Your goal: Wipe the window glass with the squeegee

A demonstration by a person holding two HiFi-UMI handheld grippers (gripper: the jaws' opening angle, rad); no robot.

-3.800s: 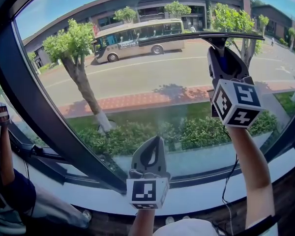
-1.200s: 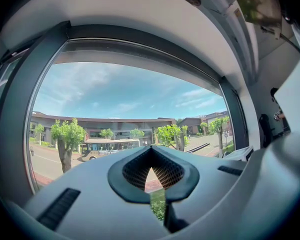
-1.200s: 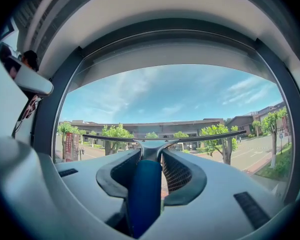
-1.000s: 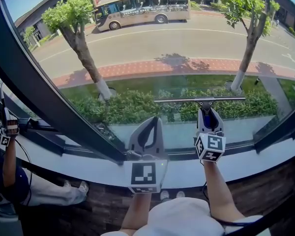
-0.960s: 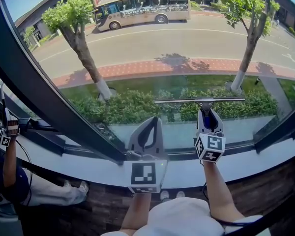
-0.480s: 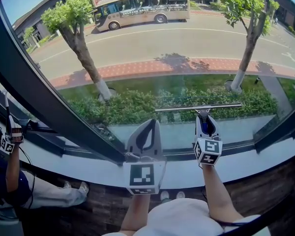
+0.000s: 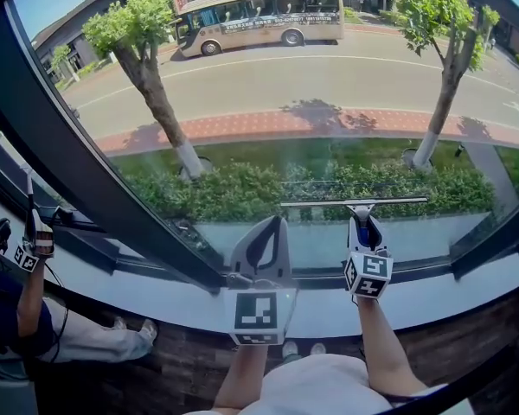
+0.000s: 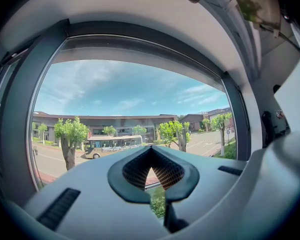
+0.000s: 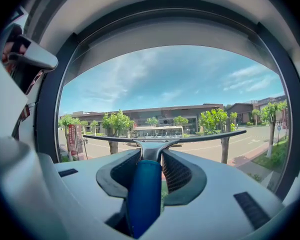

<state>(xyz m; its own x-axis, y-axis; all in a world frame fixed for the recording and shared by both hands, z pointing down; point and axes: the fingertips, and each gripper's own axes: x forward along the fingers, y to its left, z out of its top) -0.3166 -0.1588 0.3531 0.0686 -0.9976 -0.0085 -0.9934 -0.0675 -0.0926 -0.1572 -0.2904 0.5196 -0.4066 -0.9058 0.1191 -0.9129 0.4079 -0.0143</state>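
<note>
The head view shows the whole setting: the window glass [image 7: 285, 102] with a street, a bus [image 7: 259, 15] and trees beyond it, a dark slanting frame bar [image 7: 78, 188] on the left and a white sill [image 7: 432, 292] below. Low on the pane, just above the bottom frame, the squeegee [image 7: 355, 202] has its blade level, the handle pointing down into the right hand-held gripper [image 7: 364, 225]. That view does not show the grip itself. The right gripper view does: the squeegee's [image 9: 145, 194] blue handle sits pinched between the two jaws of the right hand-held gripper [image 9: 150, 171], the blade spreading to both sides past the tips. No view settles whether the blade's edge touches the glass. The left hand-held gripper [image 7: 271, 227] is held upright in front of the sill, to the left of the squeegee and apart from it. The left gripper view shows the left hand-held gripper [image 8: 151, 154] with its tips pressed together and nothing between them, and also the window's upper frame, which the head view cuts off. Only the head view shows a second person [image 7: 17, 318] at the far left.
</note>
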